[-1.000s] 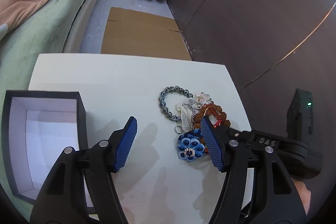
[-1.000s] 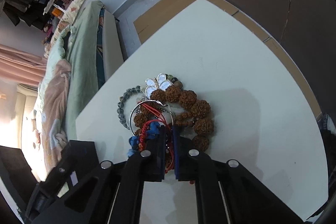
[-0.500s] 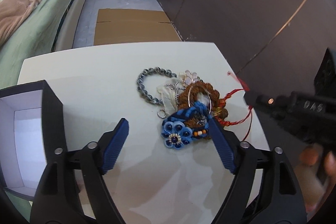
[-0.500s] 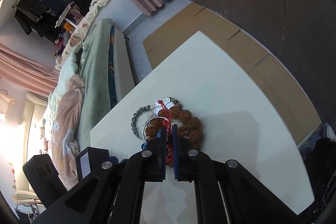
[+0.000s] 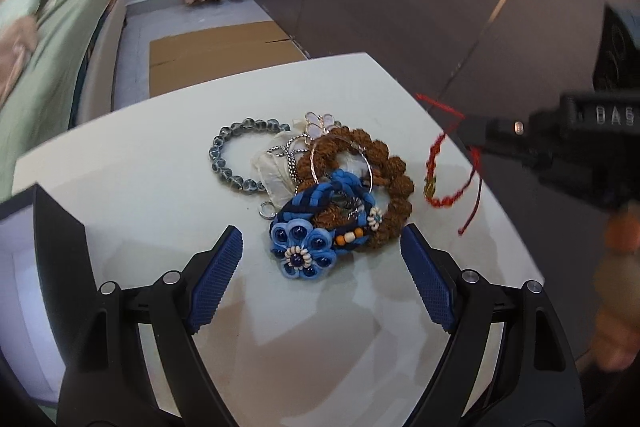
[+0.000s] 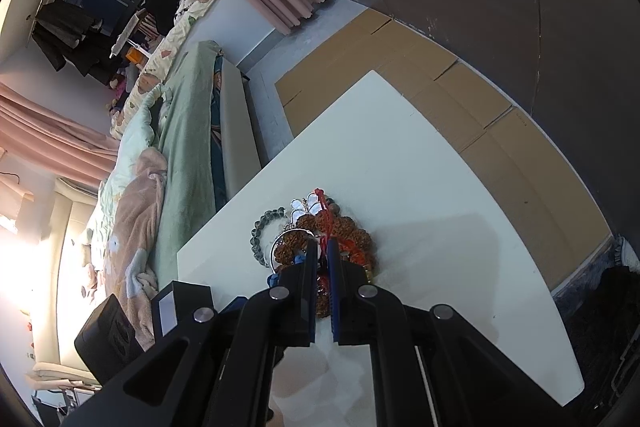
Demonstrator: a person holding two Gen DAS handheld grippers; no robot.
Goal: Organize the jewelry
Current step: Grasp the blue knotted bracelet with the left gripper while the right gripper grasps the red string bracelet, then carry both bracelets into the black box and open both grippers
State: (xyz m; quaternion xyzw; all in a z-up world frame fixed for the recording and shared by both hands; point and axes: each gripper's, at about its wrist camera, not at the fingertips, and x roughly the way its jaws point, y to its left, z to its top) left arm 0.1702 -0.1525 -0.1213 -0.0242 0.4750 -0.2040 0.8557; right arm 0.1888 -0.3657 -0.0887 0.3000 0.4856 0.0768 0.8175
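My left gripper (image 5: 320, 279) hangs over the white table (image 5: 160, 187) with its 2 blue pads (image 5: 216, 279) spread wide and nothing between them; the jewelry pile sits just ahead of the gap, apart from both pads. Nearest the jaws lies the blue flower bracelet (image 5: 308, 247), its braided band draped over the brown seed-bead bracelet (image 5: 384, 203); a thin silver hoop (image 5: 344, 163) crosses the brown beads, and beyond the pile, to the left, the grey glass-bead bracelet (image 5: 236, 163) lies flat on the table. A small silver ring (image 5: 267, 209) rests beside the blue flower, on the side of my left pad. Off to the left of that pad stands the black box (image 5: 60, 247) with its white lining, only its corner in view.

My right gripper (image 6: 323, 259) has its jaws closed almost completely on the red cord bracelet (image 5: 444, 167); from the left wrist camera I see the cord dangling from its tips, lifted clear of the table, to the right of the pile, with loose red ends trailing down. From the right wrist camera the red strand (image 6: 325, 215) runs forward out of the narrow slit between the pads, over the brown beads below; whether it touches them I cannot tell. A hand (image 5: 616, 291) shows blurred at the right edge.
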